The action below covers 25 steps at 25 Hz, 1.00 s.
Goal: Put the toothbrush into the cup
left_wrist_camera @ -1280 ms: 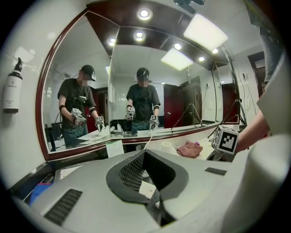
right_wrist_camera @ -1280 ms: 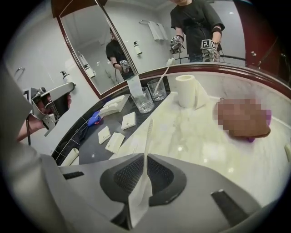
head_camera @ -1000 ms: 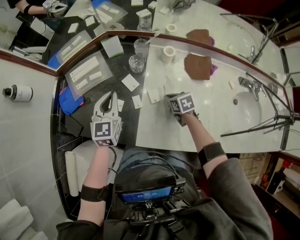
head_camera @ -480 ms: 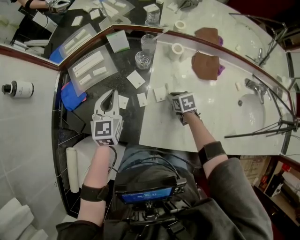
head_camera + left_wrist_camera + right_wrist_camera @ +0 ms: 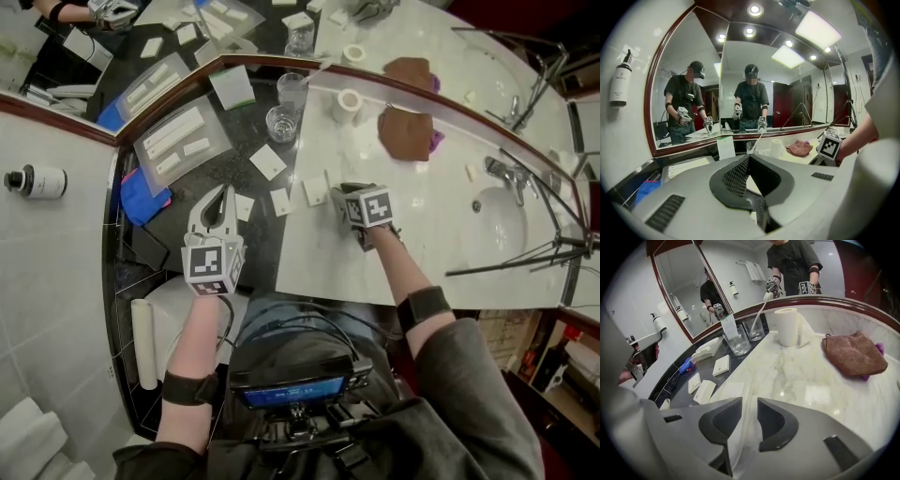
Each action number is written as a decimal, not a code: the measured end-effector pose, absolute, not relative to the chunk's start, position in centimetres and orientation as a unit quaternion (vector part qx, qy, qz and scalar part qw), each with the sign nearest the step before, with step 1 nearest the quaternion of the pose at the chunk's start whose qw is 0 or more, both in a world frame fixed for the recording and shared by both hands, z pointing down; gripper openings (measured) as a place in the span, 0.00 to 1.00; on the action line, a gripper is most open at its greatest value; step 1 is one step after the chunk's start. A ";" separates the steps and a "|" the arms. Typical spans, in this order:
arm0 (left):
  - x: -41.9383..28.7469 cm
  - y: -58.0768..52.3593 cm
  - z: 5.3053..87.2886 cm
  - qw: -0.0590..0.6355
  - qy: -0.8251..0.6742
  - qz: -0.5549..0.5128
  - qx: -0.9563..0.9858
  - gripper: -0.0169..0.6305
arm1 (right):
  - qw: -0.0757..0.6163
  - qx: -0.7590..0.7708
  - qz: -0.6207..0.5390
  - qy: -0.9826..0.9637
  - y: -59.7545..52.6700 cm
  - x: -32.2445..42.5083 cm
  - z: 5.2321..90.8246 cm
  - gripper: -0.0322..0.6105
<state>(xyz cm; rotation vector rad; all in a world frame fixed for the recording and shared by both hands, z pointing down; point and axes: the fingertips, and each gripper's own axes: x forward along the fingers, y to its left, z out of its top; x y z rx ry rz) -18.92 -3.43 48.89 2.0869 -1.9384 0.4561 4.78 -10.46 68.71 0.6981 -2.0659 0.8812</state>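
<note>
Grey jaws of our left gripper (image 5: 749,161) sit pressed together with nothing between them; we hold it low over the black stone counter (image 5: 258,239). Our right gripper (image 5: 750,401) tips down at the white marble counter (image 5: 811,376). Its jaws have just been opening and now stand a moderate way apart. A slim white strip (image 5: 746,425) lies on the marble between them with neither pad pressing on it, and we cannot tell what that strip is.

Just beyond the right gripper, to its left, small white packets (image 5: 704,391) lie scattered on the black stone near the marble's edge. Farther on, two glasses stand close together on the black stone. The nearer glass (image 5: 738,341) looks empty. The glass cup (image 5: 753,329) behind it holds the toothbrush (image 5: 761,312), a white one that leans to the right with its head above the rim. A white card with a green edge (image 5: 727,326) stands just left of the glasses.

To the right of the cup, on the marble, we see a white paper roll (image 5: 787,326) standing upright, and well to its right a crumpled brown cloth (image 5: 853,354) with a bit of purple showing under its far edge. The basin (image 5: 492,225) lies past the cloth. At the back runs the dark red frame of the mirror (image 5: 670,291)
</note>
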 end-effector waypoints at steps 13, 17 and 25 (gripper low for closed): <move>-16.8 -3.2 46.2 0.117 -0.674 0.142 0.715 0.03 | 0.249 0.294 0.288 -0.877 -13.3 6.6 56.3 0.09; -16.0 -2.8 45.2 0.111 -0.674 0.133 0.719 0.03 | 0.191 0.302 0.254 -0.899 -13.5 7.8 51.6 0.08; -14.5 -2.1 44.2 0.116 -0.667 0.122 0.726 0.03 | 0.090 0.328 0.218 -0.915 -11.8 10.9 44.8 0.08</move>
